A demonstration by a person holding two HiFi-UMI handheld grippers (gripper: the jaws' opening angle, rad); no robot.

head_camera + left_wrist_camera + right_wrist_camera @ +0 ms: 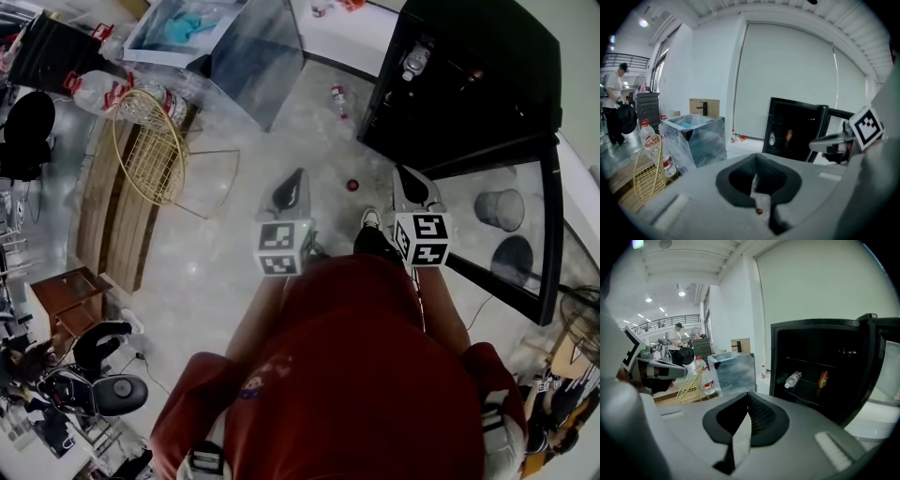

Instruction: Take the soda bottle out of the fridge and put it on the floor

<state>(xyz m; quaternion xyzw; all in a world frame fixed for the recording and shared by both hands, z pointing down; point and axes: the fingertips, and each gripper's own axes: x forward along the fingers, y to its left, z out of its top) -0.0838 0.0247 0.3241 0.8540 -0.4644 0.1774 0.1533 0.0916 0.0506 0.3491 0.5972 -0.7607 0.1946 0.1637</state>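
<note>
We stand on a pale, glossy stone floor [234,272] in a tall, white-walled room. The black fridge [820,362] is boxy, and its glass door [506,225] is swung open. The soda bottle [793,379], clear plastic, lies on its side on a dark shelf inside, near an orange can [823,379]. The left gripper [757,161] and right gripper [748,397] hover side by side, each with its dark, ribbed fingers [761,418] pressed together on nothing. To our left a gold wire basket [150,155] stands by a slatted wooden platform [108,216], near a box wrapped in clear film [239,52]. A small bottle [339,98] and a red cap [352,185] are on the floor.
</note>
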